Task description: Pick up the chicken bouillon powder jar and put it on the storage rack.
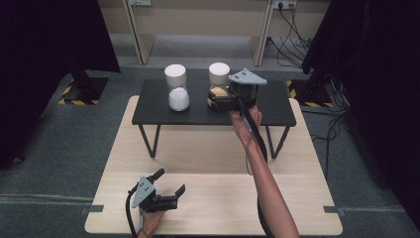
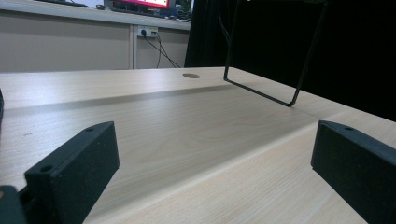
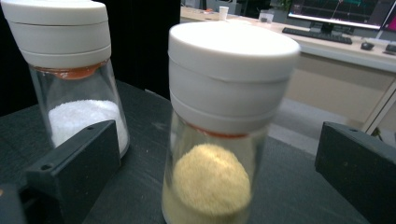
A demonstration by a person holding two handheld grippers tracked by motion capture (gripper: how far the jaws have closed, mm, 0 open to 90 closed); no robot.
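Observation:
Two clear jars with white lids stand on a small black shelf (image 1: 163,115). The left jar (image 1: 177,88) (image 3: 70,70) holds white granules. The right jar (image 1: 218,82) (image 3: 224,121) holds yellow powder. My right gripper (image 1: 218,99) (image 3: 215,177) is open, with its jaws on either side of the yellow jar and not touching it. My left gripper (image 1: 170,181) (image 2: 210,163) rests open low over the wooden table (image 1: 213,198), with nothing between its jaws.
The black shelf stands on thin wire legs (image 2: 261,88) on the far half of the wooden table. Dark curtains hang at both sides. Cables (image 1: 292,34) lie on the floor at the back right.

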